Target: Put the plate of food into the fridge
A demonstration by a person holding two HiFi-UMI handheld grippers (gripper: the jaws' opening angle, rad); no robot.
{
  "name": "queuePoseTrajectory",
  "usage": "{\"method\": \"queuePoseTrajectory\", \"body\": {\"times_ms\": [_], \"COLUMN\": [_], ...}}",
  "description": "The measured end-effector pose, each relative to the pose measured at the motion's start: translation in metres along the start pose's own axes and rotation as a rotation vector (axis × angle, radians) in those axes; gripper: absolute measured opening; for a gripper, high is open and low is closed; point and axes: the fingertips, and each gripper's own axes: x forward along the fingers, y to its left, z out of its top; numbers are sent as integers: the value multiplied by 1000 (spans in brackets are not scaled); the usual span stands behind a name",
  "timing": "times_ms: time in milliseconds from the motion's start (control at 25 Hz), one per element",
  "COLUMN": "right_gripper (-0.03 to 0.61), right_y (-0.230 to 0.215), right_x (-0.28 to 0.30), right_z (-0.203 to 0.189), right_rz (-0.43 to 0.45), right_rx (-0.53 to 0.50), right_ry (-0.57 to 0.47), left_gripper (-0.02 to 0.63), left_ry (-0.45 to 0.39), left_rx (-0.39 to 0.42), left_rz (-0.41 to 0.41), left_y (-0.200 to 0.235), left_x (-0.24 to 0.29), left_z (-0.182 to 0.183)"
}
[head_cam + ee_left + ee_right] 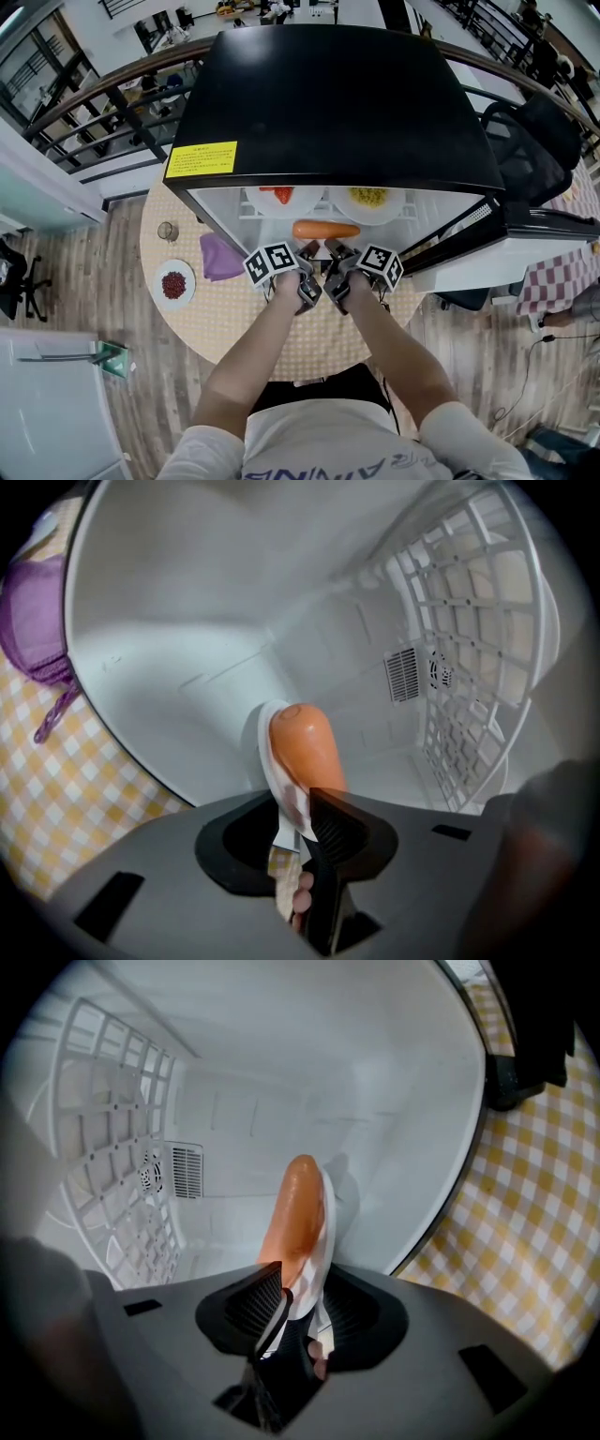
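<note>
On the table (187,319) at your far left sit a small dish of red beans (174,284) and a purple cloth (221,258), both well apart from the job. Your left hand-held gripper (302,817) has let go: its jaws stand apart with the near rim of the plate (269,747) between them, and the pads do not seem to press on it. The plate is inside the open fridge (328,103), low down and just past the front edge, and it looks to rest on the fridge floor under the wire shelf (469,649). It carries one long orange piece of food (305,747) lying across it. Your right hand-held gripper (305,1302) is released as well, its jaws spread on either side of the same rim, just beside the left one. I judge the plate stiff and light, with a thin, smooth rim that could slip out of a weak pinch. The food is round, glossy and loose, so it will likely roll if the plate tips. If you need to shift it, take the rim on both sides of the food, clamp firmly and keep it level. Otherwise, draw both hand-held grippers straight back without nudging the rim.
</note>
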Motion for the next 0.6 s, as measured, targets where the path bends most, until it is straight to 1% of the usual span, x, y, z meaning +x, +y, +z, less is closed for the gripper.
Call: {"method": "queuePoseTrajectory", "body": {"times_ms": [80,200,280,440,600], "right_gripper": [136,150,153,158,158], "right_y": [1,2,4,4,-5], "right_x": [0,0,0,-2,-4], "right_z": [0,-1,-2,-6,-6], "right_rz": [-14,-40,-51,-77,-139], "right_rx": [-76,-213,-279,-356,-447], "right_ry": [19,51,70,87,92], "left_gripper": [112,123,123,123,123], "left_ry": [23,55,62,68,60], "left_rx": [54,147,195,262,291], "left_rz": [-3,2,4,13,34], "left_y": [-4,-8,-9,-9,-6], "left_x": [1,0,-1,-4,-4], "left_z": [-3,-7,-8,-8,-10]}}
